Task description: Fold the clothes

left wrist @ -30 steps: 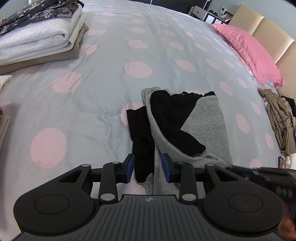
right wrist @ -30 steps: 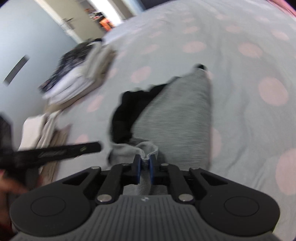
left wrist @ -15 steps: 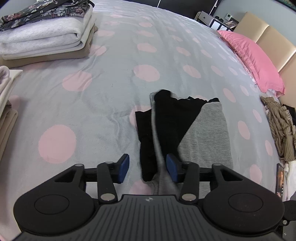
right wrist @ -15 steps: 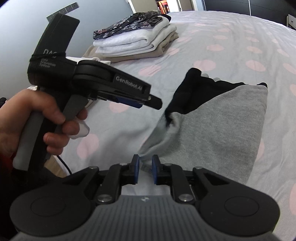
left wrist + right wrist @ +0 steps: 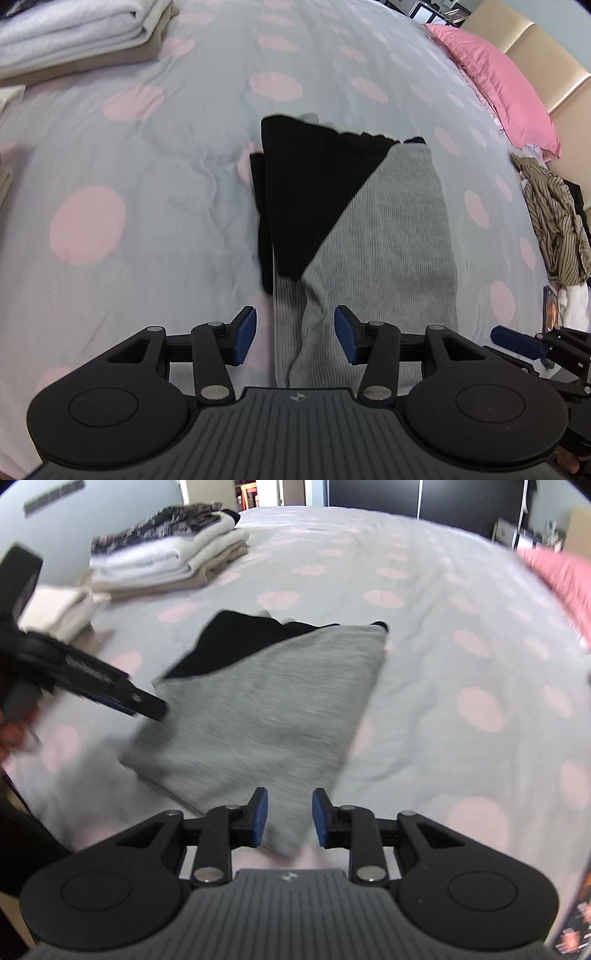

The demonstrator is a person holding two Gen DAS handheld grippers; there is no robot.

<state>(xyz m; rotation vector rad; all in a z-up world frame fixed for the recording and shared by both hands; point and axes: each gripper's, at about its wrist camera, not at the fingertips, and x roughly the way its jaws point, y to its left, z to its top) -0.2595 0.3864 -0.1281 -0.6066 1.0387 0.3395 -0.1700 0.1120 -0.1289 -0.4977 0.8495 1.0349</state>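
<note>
- A folded grey and black sweater (image 5: 373, 229) lies flat on the bed (image 5: 155, 155), a grey cover with pink dots.
- The left gripper (image 5: 294, 334) hangs over the sweater's near edge; its blue fingers (image 5: 244, 334) are spread, with grey knit between them, neither pad pressing it.
- The right gripper (image 5: 289, 818) sits over the near grey corner; its fingers (image 5: 260, 816) are opening, cloth between them, not pinched.
- A stack of folded clothes (image 5: 173, 559) rests far left on the bed.
- A pink pillow (image 5: 495, 86) lies by the headboard.

Dotted bed (image 5: 147, 155): folded sweater (image 5: 388, 236), towel stack (image 5: 74, 33), pillow (image 5: 495, 81).
</note>
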